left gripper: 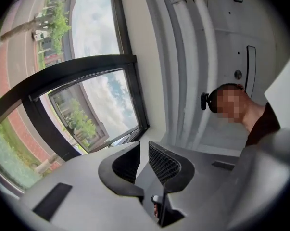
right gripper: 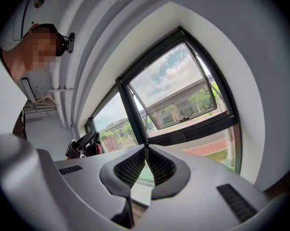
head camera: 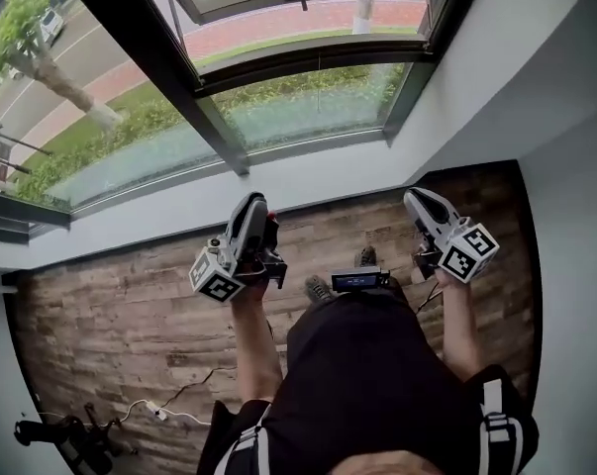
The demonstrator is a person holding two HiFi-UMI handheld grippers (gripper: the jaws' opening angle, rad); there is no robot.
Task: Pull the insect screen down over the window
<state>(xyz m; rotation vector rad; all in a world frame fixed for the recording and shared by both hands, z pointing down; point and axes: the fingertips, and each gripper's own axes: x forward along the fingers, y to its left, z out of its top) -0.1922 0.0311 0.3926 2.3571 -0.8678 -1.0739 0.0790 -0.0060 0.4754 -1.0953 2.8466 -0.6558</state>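
On a brown wood-plank floor [head camera: 130,334], in the head view, a person in a black top stands facing a black-framed glass window [head camera: 308,62], whose hinged sash is swung outward above grass and a red path. A white sill [head camera: 308,181] runs between the floor and the glass. The grey left gripper [head camera: 252,204] and the grey right gripper [head camera: 417,198] are held up side by side, well apart, both pointing toward the window and touching nothing. A white cable [head camera: 157,411] lies on the floor at lower left.

Along the left gripper [left gripper: 144,148] in its own view, the two dark mesh-faced jaws stand a narrow gap apart with nothing between them. The window [left gripper: 94,109] with its open sash is beyond them.

Along the right gripper [right gripper: 145,147] in its own view, the jaw tips meet and hold nothing. The window [right gripper: 178,90] fills the wall ahead, with buildings and trees outside.

The insect screen cannot be picked out in any view.
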